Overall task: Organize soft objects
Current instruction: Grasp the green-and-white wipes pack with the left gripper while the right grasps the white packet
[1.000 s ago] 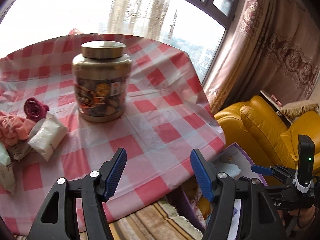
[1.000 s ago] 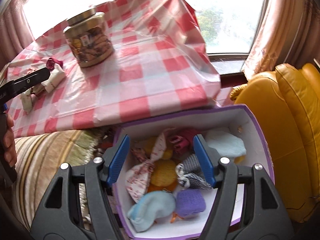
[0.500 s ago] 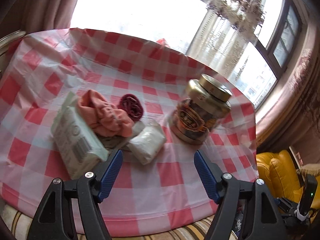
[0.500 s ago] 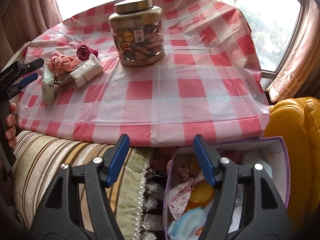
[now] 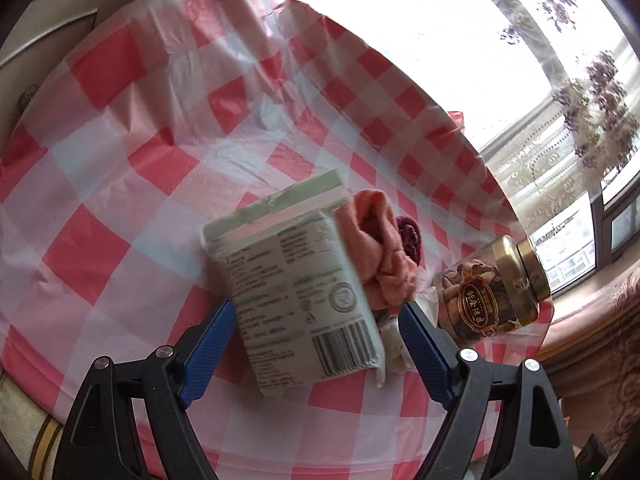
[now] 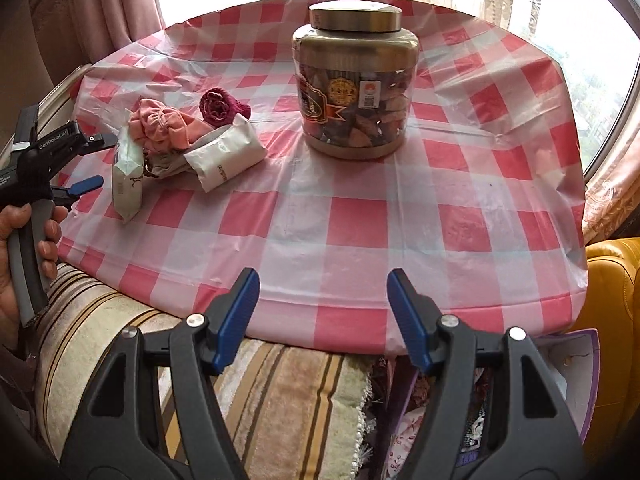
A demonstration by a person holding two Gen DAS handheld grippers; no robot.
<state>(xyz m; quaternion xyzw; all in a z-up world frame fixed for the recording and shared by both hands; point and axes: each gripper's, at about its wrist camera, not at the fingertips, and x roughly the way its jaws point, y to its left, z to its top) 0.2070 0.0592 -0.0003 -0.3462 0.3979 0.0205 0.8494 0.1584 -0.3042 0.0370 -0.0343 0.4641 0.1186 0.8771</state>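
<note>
A: Left wrist view first. What step is this?

B: The reach for a pick. The left gripper (image 5: pixel 316 346) has its fingers spread, they have just been opening, and the tissue pack (image 5: pixel 298 296) lies between them at centre frame, not yet pinched. Just right of it are the pink cloth (image 5: pixel 380 248) and a maroon roll (image 5: pixel 410 236), all on the table (image 5: pixel 120 152).

A: What next?

B: Probably closing on the pack. It should squash, so a centred grip matters.

A: Any writing?

B: A barcode and small print, too blurred to read. The jar (image 5: pixel 486 292) label is unreadable too.

A: Right wrist view?

B: The right gripper (image 6: pixel 324 320) hangs released and empty at lower centre. The pile sits upper left. "GenRobot.AI" shows on the left gripper.
</note>
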